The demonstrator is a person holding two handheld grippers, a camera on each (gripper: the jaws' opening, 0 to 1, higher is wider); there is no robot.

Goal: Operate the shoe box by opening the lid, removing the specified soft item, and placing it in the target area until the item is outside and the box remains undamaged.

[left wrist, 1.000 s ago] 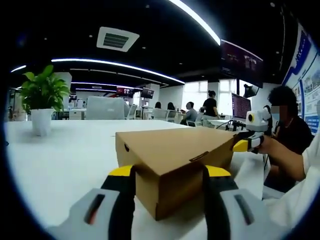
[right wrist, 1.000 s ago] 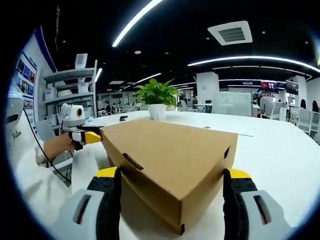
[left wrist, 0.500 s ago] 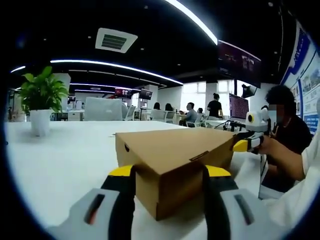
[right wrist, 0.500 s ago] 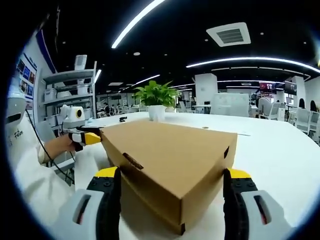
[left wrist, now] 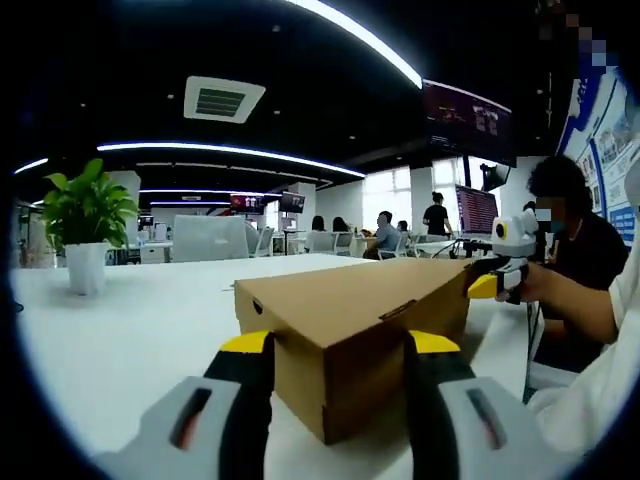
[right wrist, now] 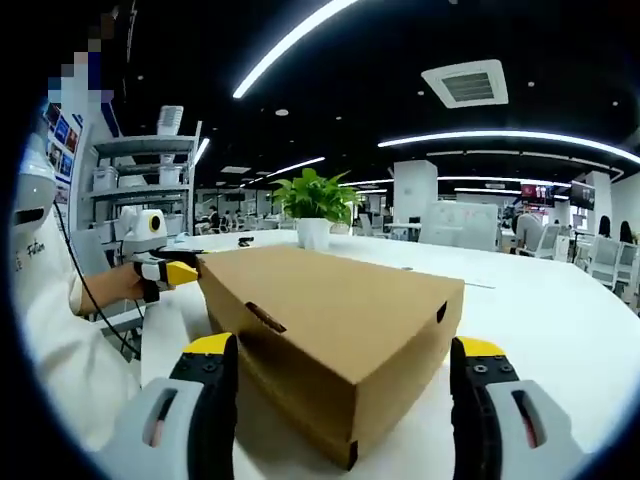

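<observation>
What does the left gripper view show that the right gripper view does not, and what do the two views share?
Left gripper view alone: wall screens hanging high up, and people sitting and standing at the back by bright windows.

Right gripper view alone: a grey shelving unit holding boxes, and a dark cable trailing down beside the person's sleeve.

Both: the closed cardboard shoe box on the white table, a potted plant, and open jaws either side of a box corner, left gripper and right gripper.
</observation>
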